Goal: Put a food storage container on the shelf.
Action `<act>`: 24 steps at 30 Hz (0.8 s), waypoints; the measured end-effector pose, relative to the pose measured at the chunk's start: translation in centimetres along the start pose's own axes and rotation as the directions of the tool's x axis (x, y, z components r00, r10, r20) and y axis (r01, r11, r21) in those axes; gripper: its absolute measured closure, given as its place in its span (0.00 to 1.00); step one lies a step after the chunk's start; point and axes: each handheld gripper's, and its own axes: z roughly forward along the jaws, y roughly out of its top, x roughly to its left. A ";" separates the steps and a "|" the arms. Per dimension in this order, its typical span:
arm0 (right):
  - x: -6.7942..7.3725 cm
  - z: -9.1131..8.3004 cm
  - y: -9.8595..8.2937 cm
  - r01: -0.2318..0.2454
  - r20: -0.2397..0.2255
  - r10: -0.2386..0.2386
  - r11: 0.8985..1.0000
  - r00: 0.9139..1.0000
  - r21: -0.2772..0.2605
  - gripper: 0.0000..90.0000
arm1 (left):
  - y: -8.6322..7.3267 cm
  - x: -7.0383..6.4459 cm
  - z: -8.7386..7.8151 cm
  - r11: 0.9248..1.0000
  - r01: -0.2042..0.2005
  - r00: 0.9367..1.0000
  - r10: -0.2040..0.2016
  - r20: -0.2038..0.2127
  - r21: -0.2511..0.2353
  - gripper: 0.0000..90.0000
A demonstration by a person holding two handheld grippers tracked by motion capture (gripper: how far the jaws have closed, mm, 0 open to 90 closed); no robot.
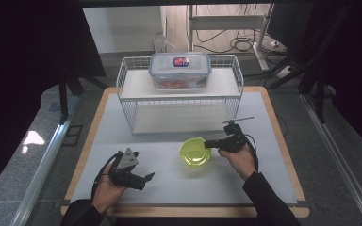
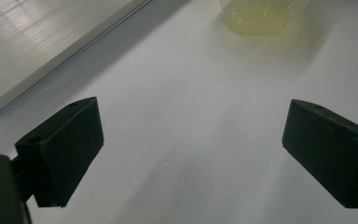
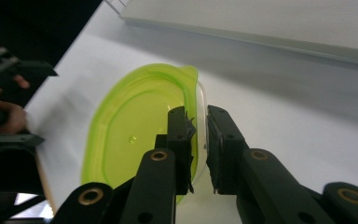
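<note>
A round container with a yellow-green lid (image 1: 195, 151) sits on the white mat, in front of the wire rack. My right gripper (image 1: 209, 143) is at its right rim; in the right gripper view the jaws are shut on the edge of the lid (image 3: 135, 135), one jaw over the lid and one outside the clear wall. My left gripper (image 1: 147, 179) rests low on the mat at the front left, open and empty, pointing toward the container (image 2: 256, 16). Its fingers (image 2: 67, 144) stand wide apart over bare mat.
A white wire rack (image 1: 179, 96) stands at the back of the mat, with a clear lidded box (image 1: 180, 69) on its top shelf. The wooden table edge (image 1: 283, 136) frames the mat. The rack's lower shelf (image 2: 42, 42) lies ahead-left of the left gripper.
</note>
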 end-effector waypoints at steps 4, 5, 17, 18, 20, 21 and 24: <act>0.1 -0.2 0.1 -0.017 -0.039 0.016 1.000 0.999 -0.011 0.91 | 0.0 0.0 0.0 1.000 -0.002 1.000 0.002 -0.001 0.001 0.06; 0.2 -0.2 0.1 -0.011 -0.038 0.011 1.000 0.999 -0.009 0.91 | 0.0 0.0 0.0 1.000 -0.002 1.000 0.002 -0.002 0.001 0.06; -1.0 0.1 0.3 0.011 0.029 -0.012 1.000 1.000 0.003 0.75 | 0.0 0.0 0.1 1.000 -0.003 1.000 0.003 0.001 0.006 0.06; -1.0 0.2 0.5 0.008 0.025 -0.008 1.000 1.000 -0.003 0.75 | 0.0 0.0 0.1 1.000 -0.004 1.000 0.004 0.001 0.006 0.06; -1.1 0.3 0.7 0.007 0.021 -0.007 1.000 1.000 -0.009 0.74 | 0.0 0.0 0.1 1.000 -0.006 1.000 0.006 0.001 0.006 0.06; -1.1 0.5 0.9 0.007 0.016 -0.007 1.000 1.000 -0.005 0.74 | 0.0 0.0 0.1 1.000 -0.006 1.000 0.006 0.002 0.006 0.06; -1.4 1.1 1.0 -0.011 0.000 0.011 1.000 1.000 0.003 0.79 | 0.0 0.0 0.1 1.000 -0.007 1.000 0.007 0.002 0.007 0.06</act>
